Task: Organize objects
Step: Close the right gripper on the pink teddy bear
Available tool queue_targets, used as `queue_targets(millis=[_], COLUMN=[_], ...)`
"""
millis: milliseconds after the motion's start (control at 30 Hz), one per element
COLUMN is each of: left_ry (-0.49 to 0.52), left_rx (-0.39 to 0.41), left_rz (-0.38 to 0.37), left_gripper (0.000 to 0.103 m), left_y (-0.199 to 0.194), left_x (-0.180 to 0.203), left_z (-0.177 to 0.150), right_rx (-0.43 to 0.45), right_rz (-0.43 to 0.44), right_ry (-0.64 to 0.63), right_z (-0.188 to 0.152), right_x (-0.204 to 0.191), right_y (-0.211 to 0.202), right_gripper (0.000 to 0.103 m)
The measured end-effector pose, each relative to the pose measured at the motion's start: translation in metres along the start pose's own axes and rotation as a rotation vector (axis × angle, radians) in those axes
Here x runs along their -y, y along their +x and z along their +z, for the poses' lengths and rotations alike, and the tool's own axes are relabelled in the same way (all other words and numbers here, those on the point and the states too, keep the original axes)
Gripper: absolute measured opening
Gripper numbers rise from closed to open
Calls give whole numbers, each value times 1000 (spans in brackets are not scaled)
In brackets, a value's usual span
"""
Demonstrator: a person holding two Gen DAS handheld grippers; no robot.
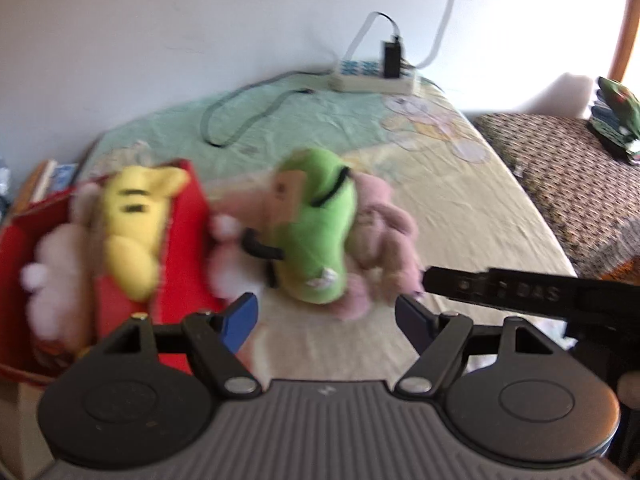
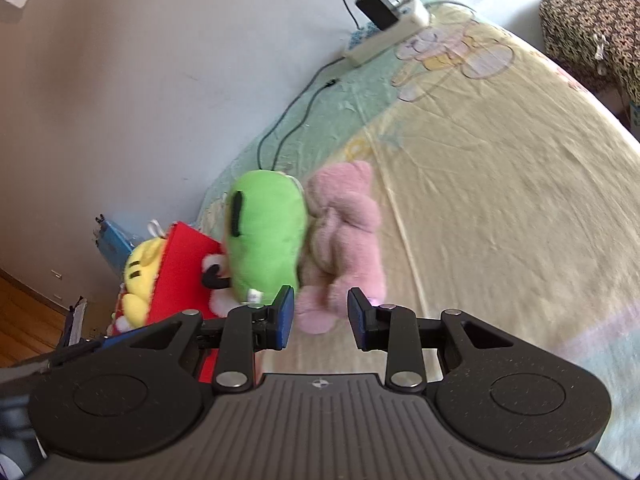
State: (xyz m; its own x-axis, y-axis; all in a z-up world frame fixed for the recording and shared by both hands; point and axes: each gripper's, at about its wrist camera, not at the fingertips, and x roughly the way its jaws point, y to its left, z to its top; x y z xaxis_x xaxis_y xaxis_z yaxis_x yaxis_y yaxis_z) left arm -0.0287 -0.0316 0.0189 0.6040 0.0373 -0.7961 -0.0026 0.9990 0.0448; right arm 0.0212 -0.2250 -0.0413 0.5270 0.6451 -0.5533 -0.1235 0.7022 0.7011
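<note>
A: What's the layout, biggest first?

B: The bed (image 2: 500,200) carries everything. A red box (image 1: 188,232) sits at its edge holding a yellow plush (image 1: 132,224). Beside the box lie a green plush (image 2: 266,236) and, touching it, a pink bear (image 2: 348,240).

A: How will they handle?

B: Probably light, soft and squashy. I'd pinch the bear's body, not a limb, since fur may slip.

A: And the tools?

B: The left hand-held gripper (image 1: 326,316) is partly open and empty, near the green plush. The right hand-held gripper (image 2: 322,316) is narrowly open and empty, at the bear's lower end.
</note>
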Motion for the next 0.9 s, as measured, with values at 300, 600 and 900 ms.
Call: queue_targets(millis=[300,600,900], left_ry=[-16,-47,-52], left_rx=[-104,-111,-130], left_rz=[-121,-214,-269], left_gripper=[69,63,63], left_y=[60,94,106], left_x=[5,-4,-13], left_z=[-12,-5,-2], right_rx=[-38,-66,-85], right_rz=[-9,8,-18], right_ry=[-1,-1,48], right_z=[5,19,21], right_x=[17,13,21], right_y=[18,50,62], right_gripper=[35,36,29])
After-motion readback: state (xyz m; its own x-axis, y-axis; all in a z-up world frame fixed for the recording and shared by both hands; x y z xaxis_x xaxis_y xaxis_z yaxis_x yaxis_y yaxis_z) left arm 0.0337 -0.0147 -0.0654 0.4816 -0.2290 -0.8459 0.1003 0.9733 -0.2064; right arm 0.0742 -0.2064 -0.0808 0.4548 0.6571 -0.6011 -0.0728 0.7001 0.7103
